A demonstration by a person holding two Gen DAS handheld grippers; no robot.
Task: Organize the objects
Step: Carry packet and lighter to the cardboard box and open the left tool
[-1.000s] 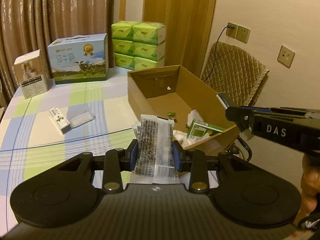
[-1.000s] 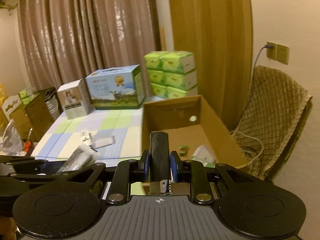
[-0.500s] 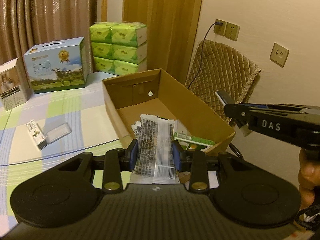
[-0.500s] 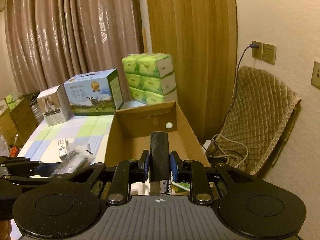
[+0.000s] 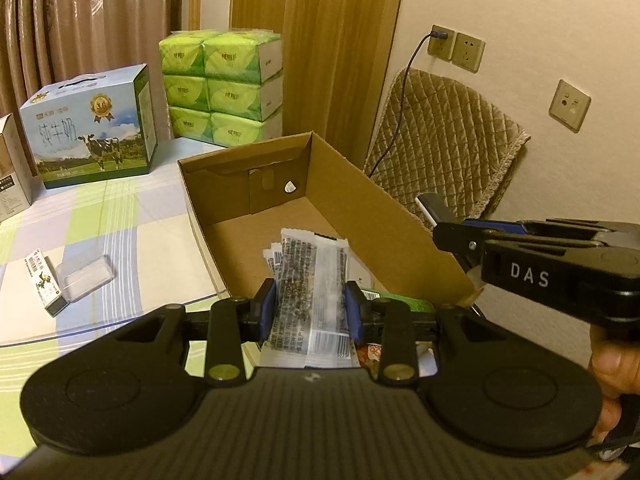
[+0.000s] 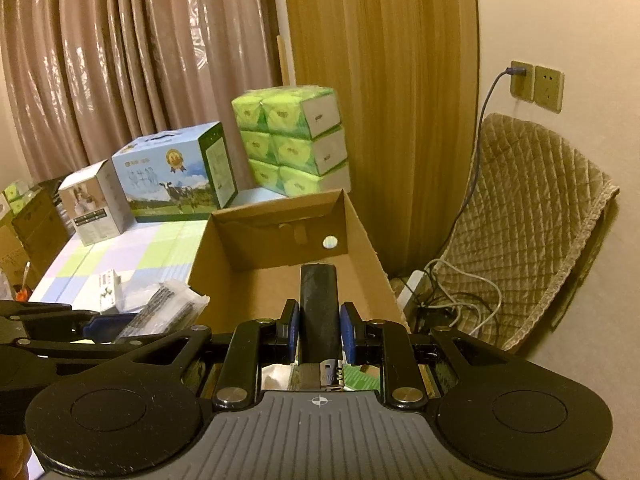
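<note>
left fingers (image 5: pixel 310 306) pinch clear printed snack packet (image 5: pixel 310 280); right fingers (image 6: pixel 319 332) pinch dark lighter (image 6: pixel 318 304)

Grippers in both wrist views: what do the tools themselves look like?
Both match: the left tool and right tool have matte black linkage arms, brass-coloured pivot screws, blue finger pads, round black side discs and a ribbed grey base. The right tool's side reads "DAS" in white.

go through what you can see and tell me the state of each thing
Left hand-held gripper: shut on snack packet.
Right hand-held gripper: shut on black lighter.
Cardboard box: open, few items inside.
Milk carton: closed, upright.
Wall plug: plugged in.
</note>
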